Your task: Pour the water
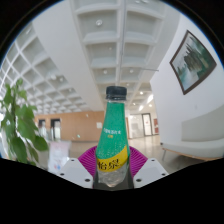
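Here, gripper (110, 168) closed on an upright green-labelled bottle (113, 140), dark cap on, held between the pink pads (88, 160), plant (18, 125) to one side, framed picture (193, 60) on the wall beyond.

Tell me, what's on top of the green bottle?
A dark screw cap closes the clear plastic bottle with the green label. The fingers hide its base.

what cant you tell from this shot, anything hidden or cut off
- Bottle base, gripper view: cut off low between the fingers, so what it rests on is unseen.
- Grip: pink pads flank the bottle, but contact on both sides is unclear.
- Water level: the green label covers it.
- Pouring target: no cup or glass in view.
- Framed picture on the wall: too small to read.
- Plant: its pot is cut off.
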`<state>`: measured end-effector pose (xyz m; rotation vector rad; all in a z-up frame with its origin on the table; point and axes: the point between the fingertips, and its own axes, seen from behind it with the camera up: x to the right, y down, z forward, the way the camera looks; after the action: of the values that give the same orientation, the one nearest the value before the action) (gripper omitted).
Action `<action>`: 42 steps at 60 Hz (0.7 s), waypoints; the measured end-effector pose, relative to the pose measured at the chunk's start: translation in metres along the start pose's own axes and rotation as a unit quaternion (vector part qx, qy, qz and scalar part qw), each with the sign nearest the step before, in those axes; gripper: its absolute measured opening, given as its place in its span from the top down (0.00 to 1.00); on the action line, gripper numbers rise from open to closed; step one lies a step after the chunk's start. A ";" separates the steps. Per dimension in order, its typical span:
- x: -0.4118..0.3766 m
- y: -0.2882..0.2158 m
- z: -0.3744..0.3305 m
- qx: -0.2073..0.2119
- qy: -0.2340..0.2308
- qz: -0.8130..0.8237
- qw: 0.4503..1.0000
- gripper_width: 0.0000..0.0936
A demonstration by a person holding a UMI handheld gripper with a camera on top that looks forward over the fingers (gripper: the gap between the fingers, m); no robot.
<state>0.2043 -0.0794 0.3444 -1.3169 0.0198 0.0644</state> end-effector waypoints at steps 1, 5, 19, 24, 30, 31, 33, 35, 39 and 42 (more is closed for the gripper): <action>0.007 0.012 0.001 -0.012 0.008 -0.012 1.000 0.57; 0.040 0.064 0.002 -0.070 0.029 -0.045 0.996 0.57; 0.091 0.220 -0.013 -0.211 0.050 -0.081 0.973 0.57; 0.093 0.255 -0.022 -0.237 0.058 -0.067 0.968 0.57; 0.100 0.261 -0.025 -0.227 0.063 -0.067 0.970 0.57; 0.100 0.262 -0.026 -0.227 0.064 -0.068 0.969 0.57; 0.100 0.262 -0.027 -0.226 0.066 -0.069 0.969 0.55; 0.102 0.258 -0.025 -0.225 0.066 -0.072 0.969 0.51; 0.102 0.261 -0.028 -0.231 0.068 -0.075 0.968 0.42; 0.109 0.264 -0.032 -0.257 0.076 -0.072 0.961 0.32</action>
<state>0.2982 -0.0404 0.0760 -1.8372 0.0393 -0.1678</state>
